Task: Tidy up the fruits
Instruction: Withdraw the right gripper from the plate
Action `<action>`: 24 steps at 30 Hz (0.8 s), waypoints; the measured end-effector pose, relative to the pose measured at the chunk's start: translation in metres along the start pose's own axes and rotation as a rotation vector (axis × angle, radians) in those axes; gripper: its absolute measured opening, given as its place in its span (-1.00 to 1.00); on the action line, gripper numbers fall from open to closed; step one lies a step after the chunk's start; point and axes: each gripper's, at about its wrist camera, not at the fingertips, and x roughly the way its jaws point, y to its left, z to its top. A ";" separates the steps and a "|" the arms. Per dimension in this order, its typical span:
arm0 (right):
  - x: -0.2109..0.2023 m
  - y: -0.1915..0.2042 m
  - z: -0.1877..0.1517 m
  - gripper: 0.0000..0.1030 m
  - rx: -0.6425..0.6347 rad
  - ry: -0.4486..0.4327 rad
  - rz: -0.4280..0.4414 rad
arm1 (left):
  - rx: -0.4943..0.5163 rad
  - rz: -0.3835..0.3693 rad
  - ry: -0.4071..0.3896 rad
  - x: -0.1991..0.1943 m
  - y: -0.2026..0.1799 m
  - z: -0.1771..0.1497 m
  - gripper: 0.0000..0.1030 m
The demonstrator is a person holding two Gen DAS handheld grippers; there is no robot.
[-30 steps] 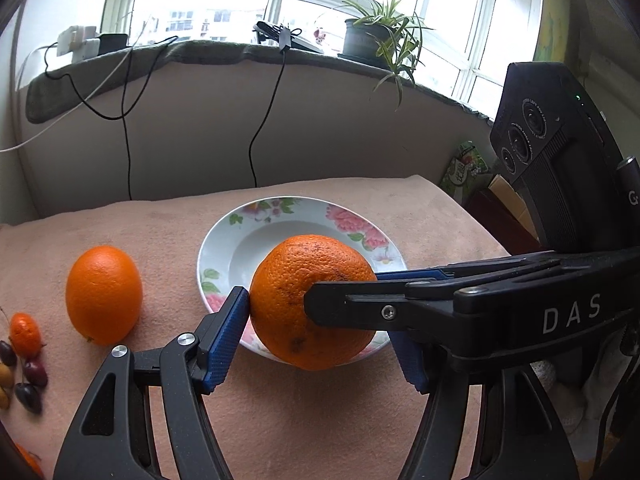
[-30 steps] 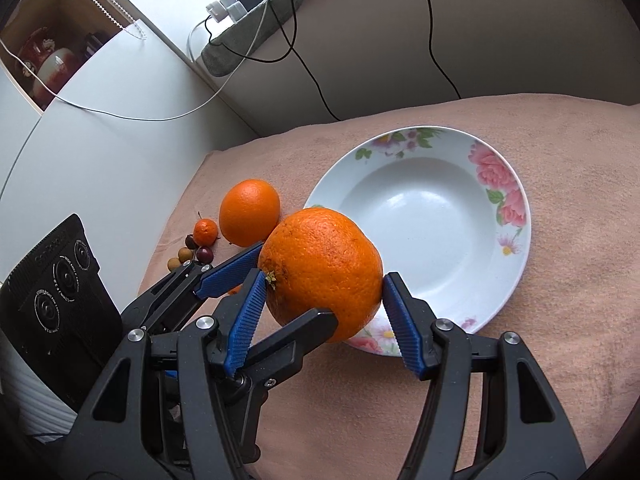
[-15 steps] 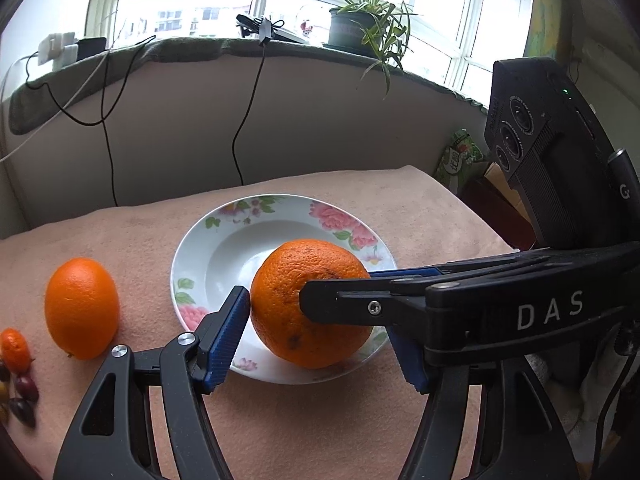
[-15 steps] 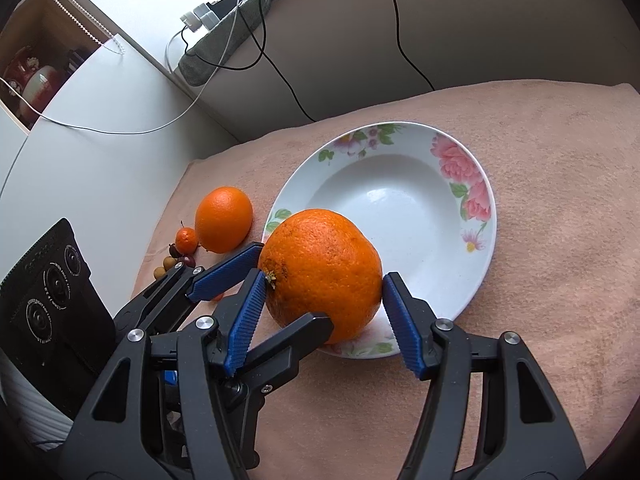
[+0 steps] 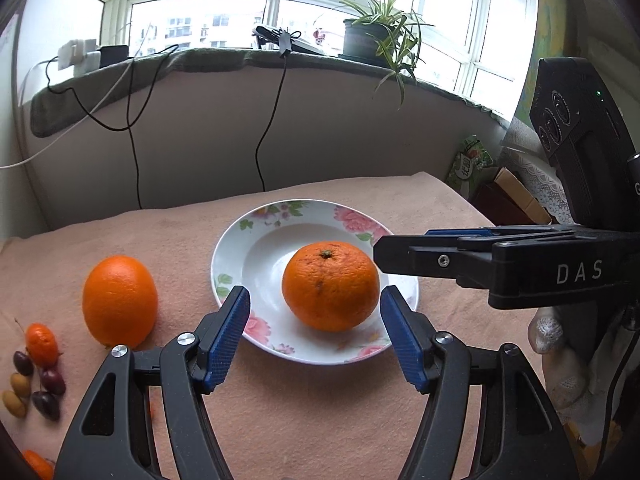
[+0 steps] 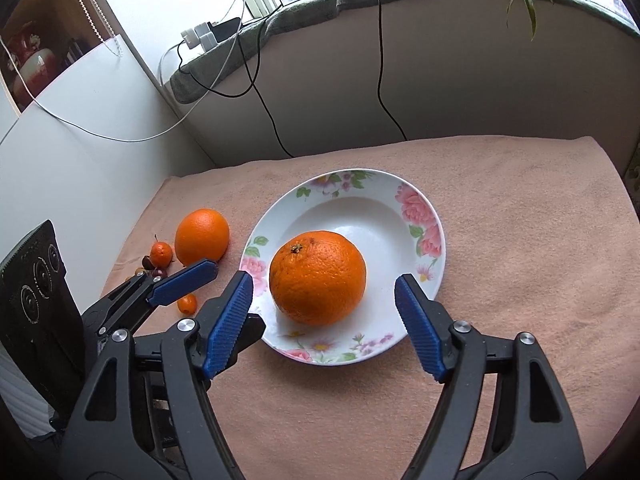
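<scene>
A large orange (image 6: 318, 278) rests inside the white flowered plate (image 6: 424, 220) on the pink cloth. My right gripper (image 6: 324, 280) hovers just before it. Its jaws are opening, and the blue pads stand clear of the peel on both sides. The left gripper (image 5: 314, 294) is open and holds nothing. It sits at the plate's near rim (image 5: 256, 224), with the same orange (image 5: 330, 286) farther ahead. A second orange (image 5: 120, 300) lies on the cloth left of the plate. Beside it is a cluster of small kumquats and dark berries (image 5: 32, 368).
A gloved hand (image 5: 560, 360) holds the right gripper's handle. Black cables (image 6: 380, 80) hang down the wall behind the table. A potted plant (image 5: 368, 40) stands on the sill. A white cabinet (image 6: 80, 140) bounds the left side. Boxes (image 5: 516, 200) sit beyond the cloth's right edge.
The right jaws have let go of the large orange, which now sits in the plate, stem up. The right gripper has drawn back a little. The left gripper has stayed open.
</scene>
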 end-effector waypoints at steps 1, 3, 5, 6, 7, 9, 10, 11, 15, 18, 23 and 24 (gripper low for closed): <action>-0.003 0.002 -0.001 0.64 -0.007 -0.011 -0.018 | -0.004 0.007 0.001 -0.002 0.002 -0.001 0.31; -0.008 0.008 -0.002 0.70 -0.030 -0.038 -0.068 | -0.015 0.022 -0.003 -0.007 0.007 -0.004 0.37; -0.014 0.017 -0.002 0.70 -0.063 -0.063 -0.126 | -0.024 0.035 -0.006 -0.012 0.012 -0.007 0.41; -0.017 0.022 -0.003 0.70 -0.079 -0.074 -0.150 | -0.025 0.042 -0.005 -0.015 0.014 -0.008 0.41; -0.019 0.027 -0.003 0.70 -0.097 -0.083 -0.165 | -0.027 0.048 -0.004 -0.017 0.015 -0.010 0.41; -0.023 0.038 -0.004 0.70 -0.133 -0.099 -0.198 | -0.037 0.059 -0.006 -0.022 0.018 -0.012 0.42; -0.025 0.043 -0.005 0.70 -0.147 -0.110 -0.214 | -0.041 0.062 -0.008 -0.024 0.020 -0.014 0.42; -0.028 0.047 -0.006 0.70 -0.160 -0.120 -0.228 | -0.044 0.066 -0.010 -0.027 0.021 -0.015 0.45; -0.032 0.059 -0.007 0.70 -0.177 -0.128 -0.212 | -0.055 0.084 -0.013 -0.036 0.028 -0.021 0.49; -0.032 0.067 -0.009 0.70 -0.176 -0.131 -0.195 | -0.066 0.096 -0.012 -0.043 0.035 -0.025 0.49; -0.025 0.082 -0.012 0.70 -0.205 -0.133 -0.187 | -0.109 0.105 -0.017 -0.058 0.049 -0.035 0.49; -0.023 0.084 -0.013 0.70 -0.209 -0.132 -0.185 | -0.114 0.109 -0.019 -0.061 0.052 -0.037 0.49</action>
